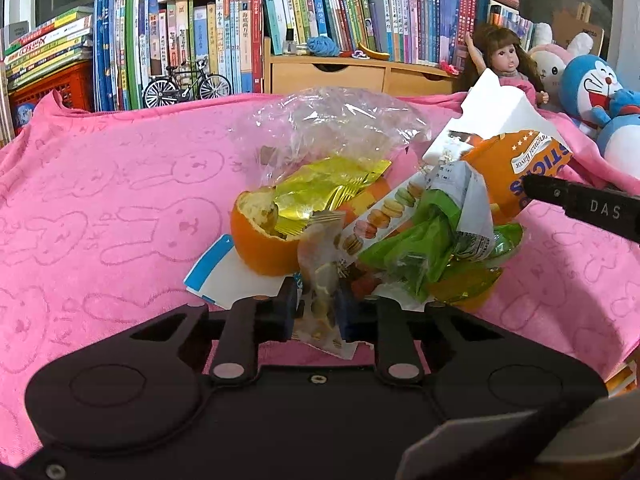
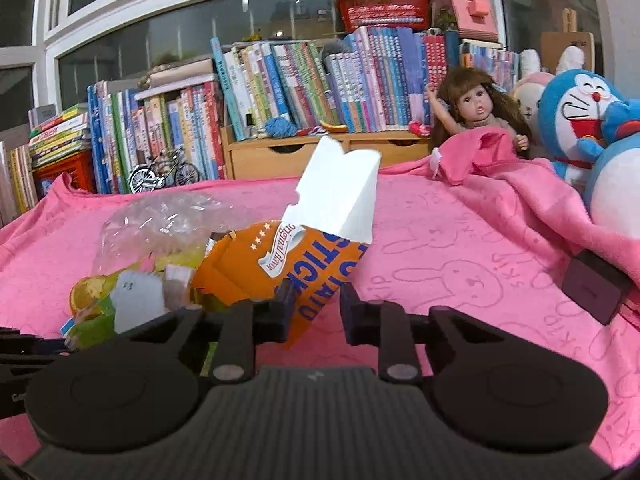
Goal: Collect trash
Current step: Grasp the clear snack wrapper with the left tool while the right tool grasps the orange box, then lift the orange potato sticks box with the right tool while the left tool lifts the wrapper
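Observation:
A heap of trash lies on the pink rabbit-print towel (image 1: 100, 208): an orange peel (image 1: 260, 240), a gold wrapper (image 1: 320, 188), a crumpled clear bag (image 1: 328, 120), a macaron wrapper (image 1: 384, 216) and a green wrapper (image 1: 416, 248). My left gripper (image 1: 318, 300) is shut on a small clear wrapper (image 1: 322, 280) with yellowish bits at the heap's near edge. An orange and white snack box (image 2: 280, 264) stands tilted on the heap's right side. My right gripper (image 2: 316, 304) is shut on its lower corner. In the left wrist view, one right finger (image 1: 580, 208) rests against the box (image 1: 516, 168).
A doll (image 2: 476, 112), a blue cat plush (image 2: 580, 112) and a pink rabbit plush (image 2: 532, 92) sit at the towel's far right. Bookshelves (image 2: 280, 80), a wooden drawer unit (image 2: 280, 156) and a model bicycle (image 2: 164, 172) line the back. A dark box (image 2: 592, 284) lies at the right.

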Demonstrator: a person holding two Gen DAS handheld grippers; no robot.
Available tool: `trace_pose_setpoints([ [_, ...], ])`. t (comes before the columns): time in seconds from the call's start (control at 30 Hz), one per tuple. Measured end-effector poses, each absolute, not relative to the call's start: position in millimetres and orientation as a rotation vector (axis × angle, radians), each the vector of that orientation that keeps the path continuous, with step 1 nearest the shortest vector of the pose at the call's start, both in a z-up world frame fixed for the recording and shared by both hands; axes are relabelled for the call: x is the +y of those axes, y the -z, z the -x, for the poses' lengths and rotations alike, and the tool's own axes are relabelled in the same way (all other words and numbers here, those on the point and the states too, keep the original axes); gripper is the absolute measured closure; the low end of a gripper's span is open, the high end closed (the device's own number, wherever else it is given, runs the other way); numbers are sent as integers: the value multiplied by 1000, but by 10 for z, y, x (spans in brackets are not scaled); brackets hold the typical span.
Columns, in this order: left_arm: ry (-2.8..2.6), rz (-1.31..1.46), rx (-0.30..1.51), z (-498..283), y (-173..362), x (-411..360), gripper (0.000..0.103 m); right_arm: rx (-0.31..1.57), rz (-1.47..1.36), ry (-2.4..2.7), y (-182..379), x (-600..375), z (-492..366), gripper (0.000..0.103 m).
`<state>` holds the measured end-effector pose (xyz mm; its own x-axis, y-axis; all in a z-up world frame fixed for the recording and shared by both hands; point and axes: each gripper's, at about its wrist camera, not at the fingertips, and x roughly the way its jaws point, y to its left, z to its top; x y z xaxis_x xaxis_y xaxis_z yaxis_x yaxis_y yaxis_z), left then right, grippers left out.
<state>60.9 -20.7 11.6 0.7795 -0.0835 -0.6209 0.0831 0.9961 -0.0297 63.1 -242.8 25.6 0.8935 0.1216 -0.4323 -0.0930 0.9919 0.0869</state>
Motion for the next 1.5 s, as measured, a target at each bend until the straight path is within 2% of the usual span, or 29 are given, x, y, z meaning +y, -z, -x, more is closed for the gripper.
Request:
trace_pose_setpoints([
  [0.1, 87, -1, 661, -570, -140, -202, 85, 441, -71, -108, -258, -2482, -616, 66],
  [0.13, 86, 2, 658, -558, -150, -197, 85, 437, -70, -103, -253, -2493, -613, 52],
  [0.27, 79, 6, 649, -523, -189, -179, 85, 409, -91, -93, -254, -2516, -611, 31],
  [0.3, 77, 7, 648, -517, -197, -176, 85, 402, -102, -93, -258, -2524, -617, 21],
  [0.33, 74, 8, 647, -506, -203, -171, 85, 400, -110, -98, -262, -2531, -630, 16],
  [0.5, 67, 10, 648, -498, -218, -149, 85, 434, -163, -86, -199, -2568, -824, 1],
  [1.07, 74, 16, 663, -521, -162, -179, 84, 544, -375, -19, 100, -2837, -1370, 0],
  [1.17, 73, 19, 664, -529, -152, -177, 84, 557, -364, -20, 117, -2817, -1376, 22],
  [1.23, 72, 20, 664, -534, -150, -174, 84, 570, -346, -16, 122, -2803, -1362, 51],
  [1.27, 70, 20, 663, -534, -147, -173, 84, 576, -335, -9, 122, -2795, -1354, 59],
  [1.5, 71, 23, 659, -516, -160, -175, 85, 508, -181, 4, -27, -2682, -1157, 80],
])
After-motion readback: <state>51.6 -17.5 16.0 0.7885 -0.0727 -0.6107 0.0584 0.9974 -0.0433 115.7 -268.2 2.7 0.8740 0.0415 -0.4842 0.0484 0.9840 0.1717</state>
